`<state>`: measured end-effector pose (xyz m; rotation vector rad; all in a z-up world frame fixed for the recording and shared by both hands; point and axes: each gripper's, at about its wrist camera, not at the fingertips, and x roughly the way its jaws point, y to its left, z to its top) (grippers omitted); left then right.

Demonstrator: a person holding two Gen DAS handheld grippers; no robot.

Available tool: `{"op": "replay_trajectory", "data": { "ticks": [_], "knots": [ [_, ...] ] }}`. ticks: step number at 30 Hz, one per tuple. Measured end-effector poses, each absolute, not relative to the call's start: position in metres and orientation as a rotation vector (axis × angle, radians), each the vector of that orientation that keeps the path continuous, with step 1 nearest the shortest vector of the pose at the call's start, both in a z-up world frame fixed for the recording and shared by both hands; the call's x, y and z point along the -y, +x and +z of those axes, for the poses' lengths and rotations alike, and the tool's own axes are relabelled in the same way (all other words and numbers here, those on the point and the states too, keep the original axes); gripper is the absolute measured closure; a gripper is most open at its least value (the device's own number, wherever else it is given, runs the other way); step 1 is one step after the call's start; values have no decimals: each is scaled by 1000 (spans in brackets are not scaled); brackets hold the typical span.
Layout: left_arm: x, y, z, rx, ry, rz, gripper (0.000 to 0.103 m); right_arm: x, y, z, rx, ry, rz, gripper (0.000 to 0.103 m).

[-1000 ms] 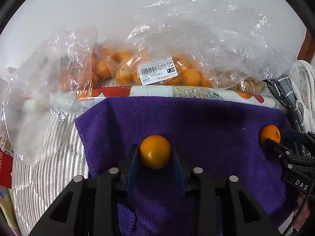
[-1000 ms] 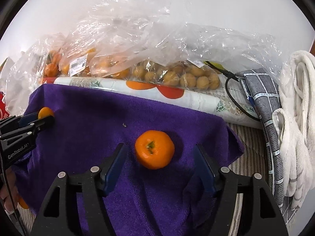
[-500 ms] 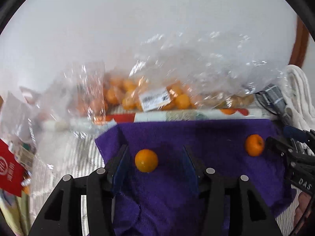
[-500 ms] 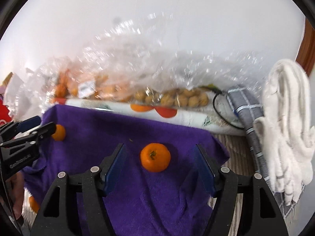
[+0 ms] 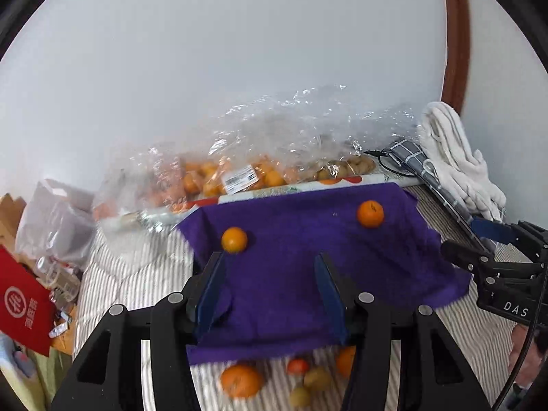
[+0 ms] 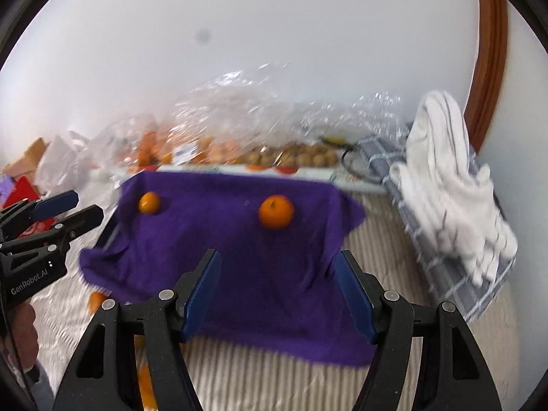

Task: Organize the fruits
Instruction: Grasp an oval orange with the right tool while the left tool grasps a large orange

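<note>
Two oranges on the cloth: a smaller orange lies near the left edge of the purple cloth; a bigger orange lies toward its right side, well apart from the first.
Left gripper: jaws parted and empty, nothing between the blue pads; the smaller orange sits just beyond the left fingertip, not touched.
Right gripper: released, jaws wide with only purple cloth showing between them; the bigger orange lies ahead of it, apart from both fingers.
Loose fruit: several oranges and small yellowish fruits lie on the striped bedding below the near edge of the cloth.
Bags: clear plastic bags of oranges and small brown fruits stand behind the cloth, against the white wall.
Right side: a white towel lies heaped over a grey checked cloth.
Left side: a red paper bag sits beside the bedding.
</note>
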<state>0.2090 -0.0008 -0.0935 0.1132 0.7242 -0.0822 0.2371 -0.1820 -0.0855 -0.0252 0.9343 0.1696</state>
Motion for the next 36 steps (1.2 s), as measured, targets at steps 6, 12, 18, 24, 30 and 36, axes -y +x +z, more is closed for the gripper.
{"op": "replay_trajectory", "data": {
  "ticks": [6,12,18,24,30,36],
  "knots": [
    [-38,175,-115,-779,9,-61,52,173,188,-98,-958,-6,226,34],
    [-67,146,-149,-845,-32,-27,52,149,146,-118,-962,-37,268,47],
    [-86,121,-175,-856,-64,-8,52,112,107,-137,-967,-88,364,49],
    [-107,111,-192,-883,-120,33,52,83,90,-162,-985,-160,410,49],
    [-116,106,-199,-891,-119,31,52,70,98,-180,-1014,-195,420,60],
    [-116,112,-209,-916,-169,14,52,74,91,-176,-973,-208,408,66]
  ]
}}
